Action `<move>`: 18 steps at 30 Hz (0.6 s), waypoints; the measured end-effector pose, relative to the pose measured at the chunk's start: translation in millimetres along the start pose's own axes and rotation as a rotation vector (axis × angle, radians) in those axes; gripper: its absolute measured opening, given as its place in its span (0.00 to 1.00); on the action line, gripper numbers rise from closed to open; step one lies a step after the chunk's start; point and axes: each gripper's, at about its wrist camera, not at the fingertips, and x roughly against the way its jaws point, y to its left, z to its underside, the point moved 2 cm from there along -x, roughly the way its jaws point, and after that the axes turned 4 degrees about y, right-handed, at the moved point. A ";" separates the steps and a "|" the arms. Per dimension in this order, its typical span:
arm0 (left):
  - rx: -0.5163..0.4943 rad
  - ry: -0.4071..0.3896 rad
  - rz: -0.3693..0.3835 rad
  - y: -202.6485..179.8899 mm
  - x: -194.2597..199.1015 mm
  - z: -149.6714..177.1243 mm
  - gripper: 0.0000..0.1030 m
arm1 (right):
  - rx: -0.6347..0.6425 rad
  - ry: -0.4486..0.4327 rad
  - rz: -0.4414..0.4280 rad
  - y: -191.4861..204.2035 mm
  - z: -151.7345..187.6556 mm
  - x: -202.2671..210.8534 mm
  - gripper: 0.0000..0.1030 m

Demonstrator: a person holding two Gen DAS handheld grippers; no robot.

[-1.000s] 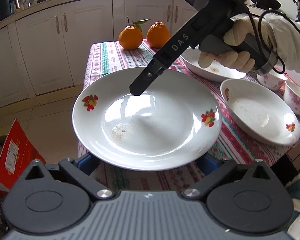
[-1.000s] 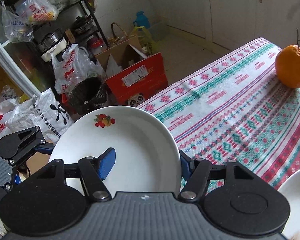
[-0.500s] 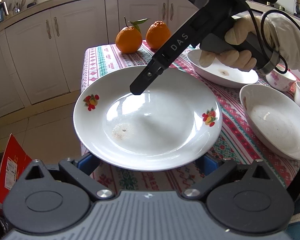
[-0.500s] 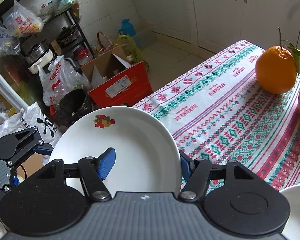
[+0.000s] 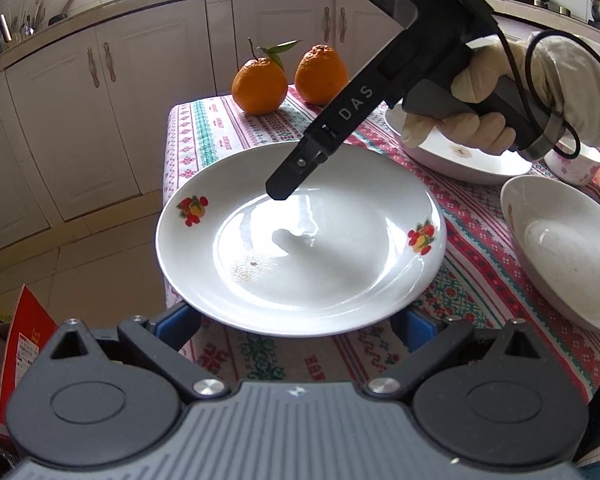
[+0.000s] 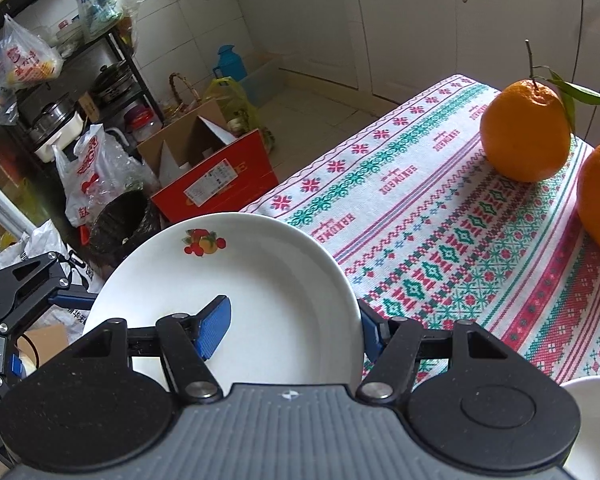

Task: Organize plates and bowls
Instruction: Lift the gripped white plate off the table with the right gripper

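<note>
The plate (image 5: 300,248) with the fruit prints sat right in front of the left claw (image 5: 296,320), its near rim across the spread blue fingers; whether they gripped it couldn't be told. The right claw (image 6: 292,326) was clamped on its far rim, over the worktop (image 6: 440,220) corner.

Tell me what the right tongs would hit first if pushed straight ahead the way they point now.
The right tongs already clamp the plate, so that travels along. Beyond its far rim the line seems to run off the tablecloth's edge toward the black bin on the floor; depth is uncertain.
</note>
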 end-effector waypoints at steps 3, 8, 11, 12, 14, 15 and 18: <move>-0.008 -0.001 -0.009 0.0 -0.5 -0.8 0.97 | -0.001 -0.005 0.007 -0.5 -1.4 -0.3 0.70; -0.018 -0.003 -0.012 -0.4 -1.5 0.1 0.97 | 0.000 -0.007 0.008 -0.8 -1.6 -0.7 0.71; -0.017 -0.004 -0.008 -0.4 -2.1 0.1 0.97 | 0.001 -0.006 0.001 0.5 -1.3 -1.4 0.76; -0.017 -0.005 -0.008 -0.9 -1.7 0.4 0.97 | 0.002 -0.006 0.000 1.4 -1.2 -1.6 0.78; -0.014 -0.008 -0.005 -0.9 -0.1 1.0 0.97 | 0.007 -0.009 -0.002 4.2 -0.8 -0.8 0.86; -0.015 -0.008 -0.005 -1.0 0.7 1.6 0.97 | 0.013 -0.013 0.003 6.1 -0.4 0.3 0.90; -0.008 0.000 -0.011 -0.1 2.1 4.3 0.97 | 0.033 -0.025 0.022 11.3 0.9 5.7 0.99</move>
